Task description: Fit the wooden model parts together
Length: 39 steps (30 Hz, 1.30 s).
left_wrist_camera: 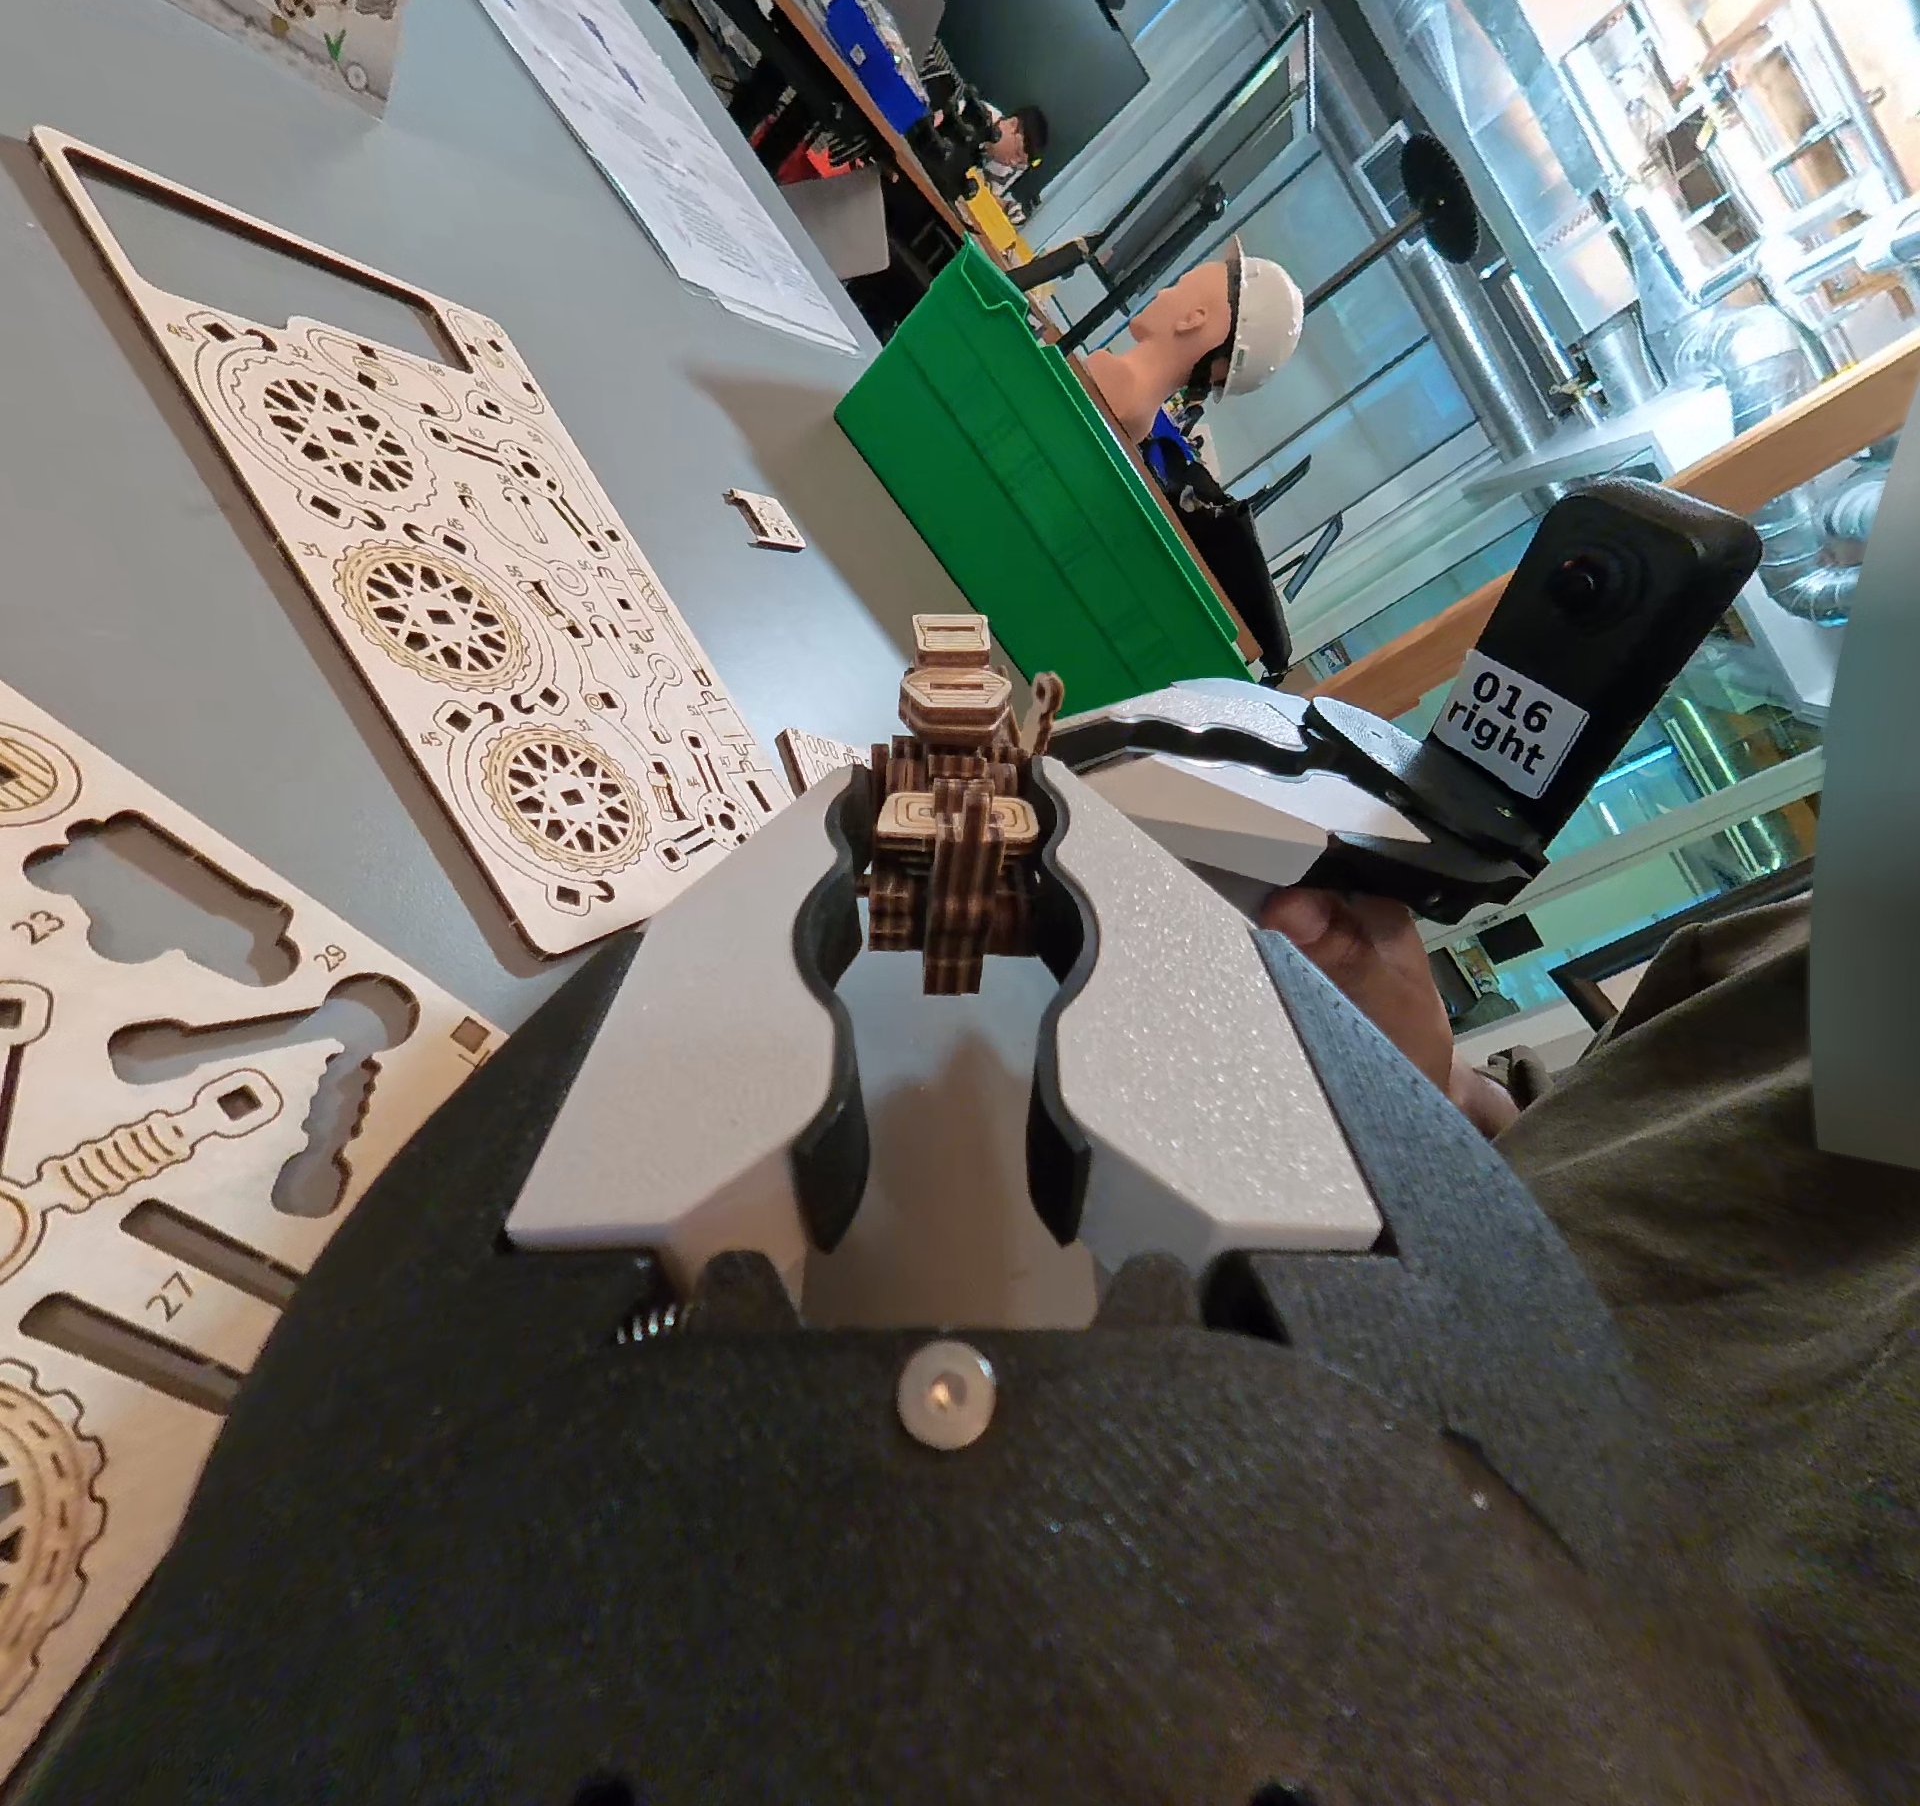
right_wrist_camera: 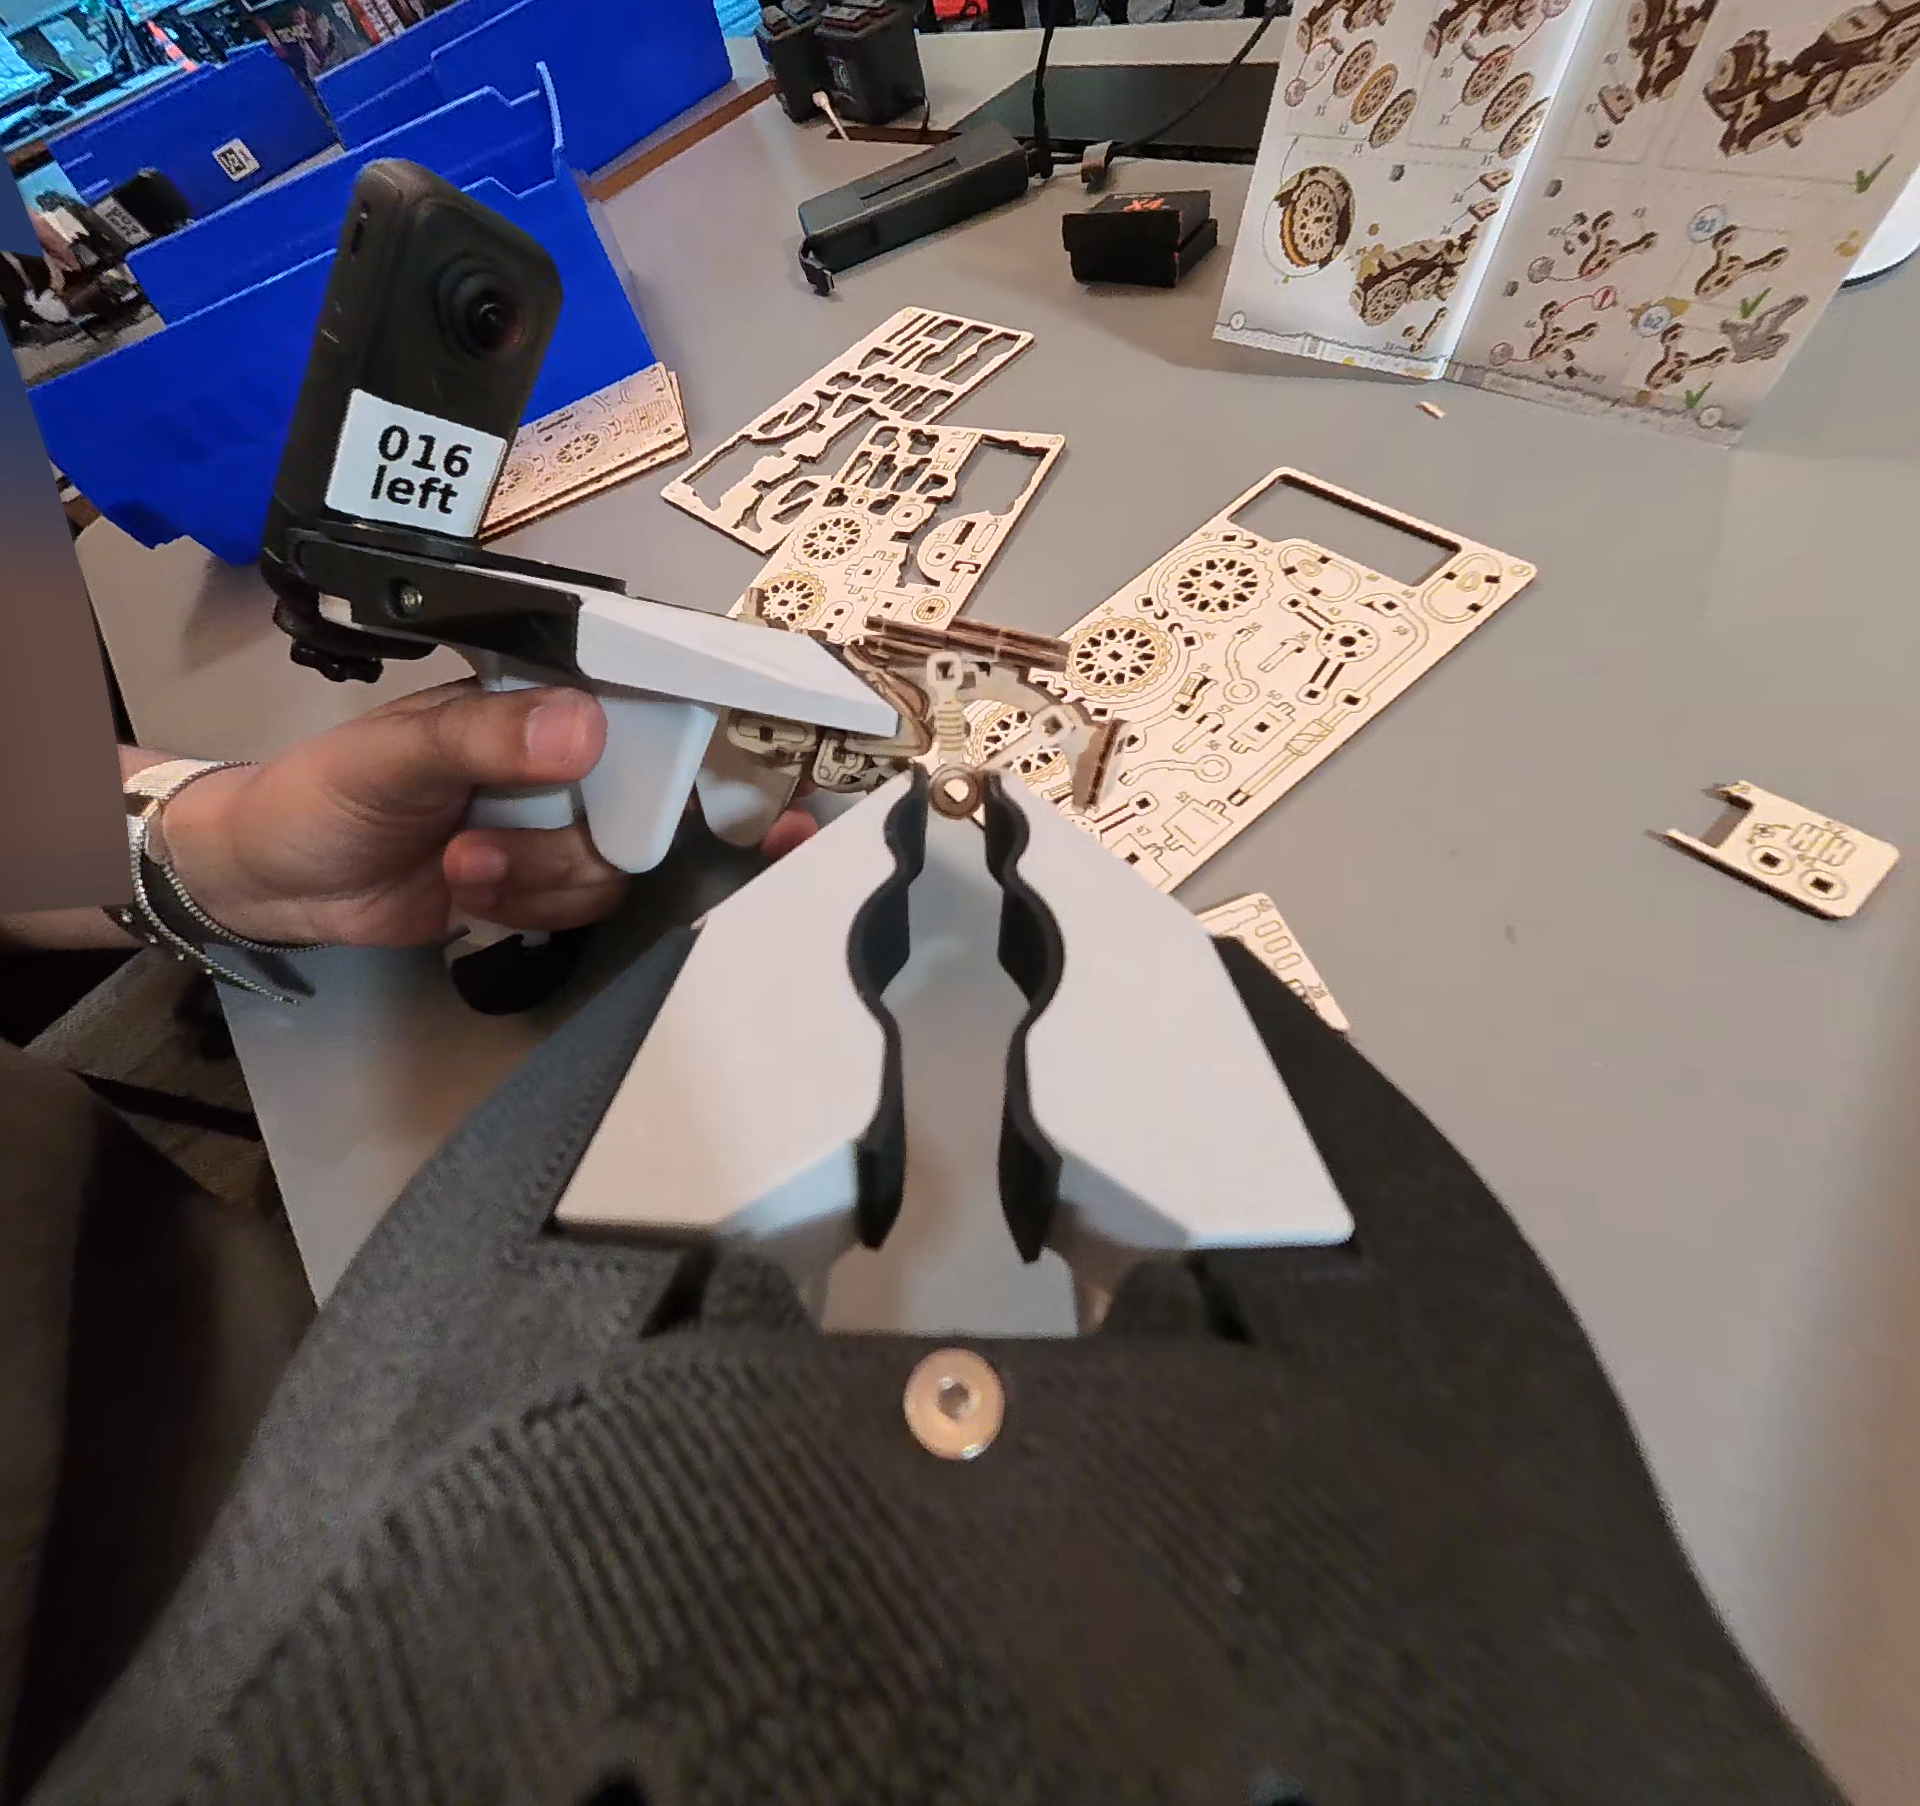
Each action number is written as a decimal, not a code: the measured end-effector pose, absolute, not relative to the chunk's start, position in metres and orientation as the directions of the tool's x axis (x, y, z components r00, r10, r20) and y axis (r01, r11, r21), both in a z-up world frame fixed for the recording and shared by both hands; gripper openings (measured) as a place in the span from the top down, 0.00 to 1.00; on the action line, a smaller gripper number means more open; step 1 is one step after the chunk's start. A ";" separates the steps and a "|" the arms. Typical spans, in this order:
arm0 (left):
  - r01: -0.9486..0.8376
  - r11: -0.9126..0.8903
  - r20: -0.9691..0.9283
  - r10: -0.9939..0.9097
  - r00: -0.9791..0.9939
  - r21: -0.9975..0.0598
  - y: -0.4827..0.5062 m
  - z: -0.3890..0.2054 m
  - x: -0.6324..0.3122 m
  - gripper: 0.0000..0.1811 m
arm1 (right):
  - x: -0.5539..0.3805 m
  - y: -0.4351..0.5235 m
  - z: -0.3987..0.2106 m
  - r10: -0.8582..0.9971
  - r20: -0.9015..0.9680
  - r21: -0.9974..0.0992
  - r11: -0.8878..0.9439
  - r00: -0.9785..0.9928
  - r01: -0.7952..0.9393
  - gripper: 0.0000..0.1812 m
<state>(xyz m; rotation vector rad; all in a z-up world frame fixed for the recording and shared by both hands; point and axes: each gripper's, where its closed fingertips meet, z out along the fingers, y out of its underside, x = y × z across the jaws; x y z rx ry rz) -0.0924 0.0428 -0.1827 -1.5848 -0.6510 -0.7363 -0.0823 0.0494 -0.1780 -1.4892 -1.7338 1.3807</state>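
My left gripper (left_wrist_camera: 940,792) is shut on a small dark-and-light wooden model (left_wrist_camera: 951,826) and holds it above the grey table (left_wrist_camera: 623,322). In the right wrist view the left gripper (right_wrist_camera: 878,717) comes in from the left, in a person's hand (right_wrist_camera: 353,811), with the model (right_wrist_camera: 997,650) at its tips. My right gripper (right_wrist_camera: 951,795) is shut on a small light wooden lever piece (right_wrist_camera: 951,790) with a ring end, touching the model's underside. In the left wrist view the right gripper (left_wrist_camera: 1065,733) reaches in from the right with that piece (left_wrist_camera: 1042,707) against the model's right side.
Laser-cut wooden part sheets (right_wrist_camera: 1299,655) (left_wrist_camera: 416,530) lie flat under the grippers. A small offcut (right_wrist_camera: 1787,847) lies to the right. A folded instruction leaflet (right_wrist_camera: 1558,146) stands at the back. Blue bins (right_wrist_camera: 312,250) stand left, a green bin (left_wrist_camera: 1039,530) beyond the table edge. The small offcut (right_wrist_camera: 1787,847) is about 15 cm from my right fingertips.
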 end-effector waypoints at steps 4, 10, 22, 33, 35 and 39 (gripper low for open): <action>0.762 -0.131 0.768 0.004 0.640 -0.634 0.043 -0.183 -0.093 0.85 | -0.082 0.049 -0.177 0.918 -0.251 -0.891 -0.094 -0.308 0.444 0.95; 0.766 -0.131 0.773 0.001 0.634 -0.629 0.042 -0.183 -0.093 0.85 | -0.082 0.048 -0.176 0.915 -0.249 -0.895 -0.093 -0.317 0.435 0.95; 0.788 -0.142 0.797 -0.010 0.604 -0.599 0.043 -0.183 -0.093 0.85 | -0.072 0.035 -0.159 0.874 -0.223 -0.940 -0.076 -0.431 0.332 0.95; 0.806 -0.148 0.816 -0.017 0.578 -0.574 0.042 -0.184 -0.093 0.85 | -0.069 0.034 -0.159 0.860 -0.205 -0.948 -0.055 -0.467 0.314 0.95; 0.807 -0.151 0.817 -0.007 0.576 -0.570 0.043 -0.186 -0.094 0.86 | -0.069 0.032 -0.160 0.855 -0.207 -0.947 -0.053 -0.476 0.315 0.95; 0.804 -0.158 0.814 0.001 0.581 -0.573 0.043 -0.187 -0.094 0.85 | -0.068 0.030 -0.160 0.847 -0.208 -0.947 -0.050 -0.489 0.316 0.95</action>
